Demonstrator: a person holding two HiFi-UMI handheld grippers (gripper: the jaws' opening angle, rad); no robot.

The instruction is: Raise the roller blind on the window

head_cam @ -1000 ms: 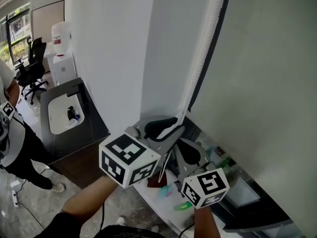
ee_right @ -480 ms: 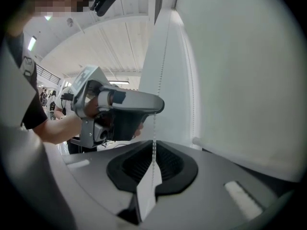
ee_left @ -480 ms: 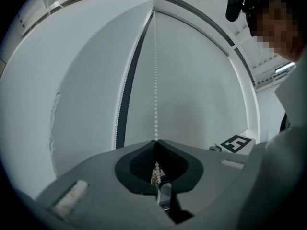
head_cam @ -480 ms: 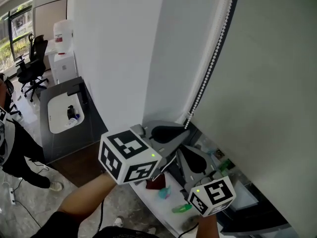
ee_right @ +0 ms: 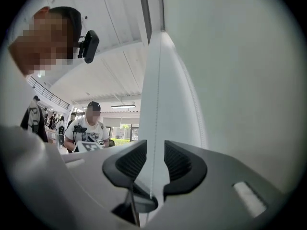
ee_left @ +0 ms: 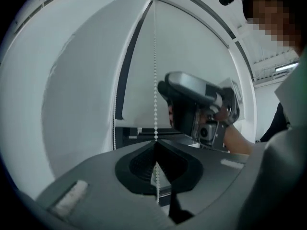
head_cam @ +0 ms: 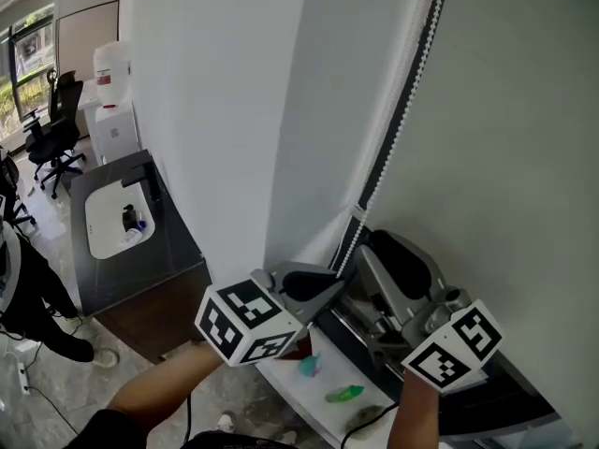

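Observation:
The grey roller blind (head_cam: 505, 157) hangs at the right, with its white bead chain (head_cam: 398, 124) running down its left edge. My left gripper (head_cam: 328, 283) is shut on the bead chain (ee_left: 155, 80), which passes down between its pressed pads (ee_left: 156, 145). My right gripper (head_cam: 388, 260) is beside it on the right, slightly higher, also seen as the right gripper (ee_left: 196, 109) just past the chain. Its jaws (ee_right: 155, 162) are opening. The chain (ee_right: 155, 109) runs through the gap between them, and neither pad presses on it.
A white wall panel (head_cam: 215, 110) stands left of the chain. Below lies a sill (head_cam: 314, 396) with small coloured things. Further left are a dark counter (head_cam: 178, 251) with a white basin (head_cam: 117, 218) and an office chair (head_cam: 51, 134). People (ee_right: 88, 128) stand behind.
My left gripper was open and has shut on the chain, sinking a little. My right gripper has let go of the chain and moved up and to the right.

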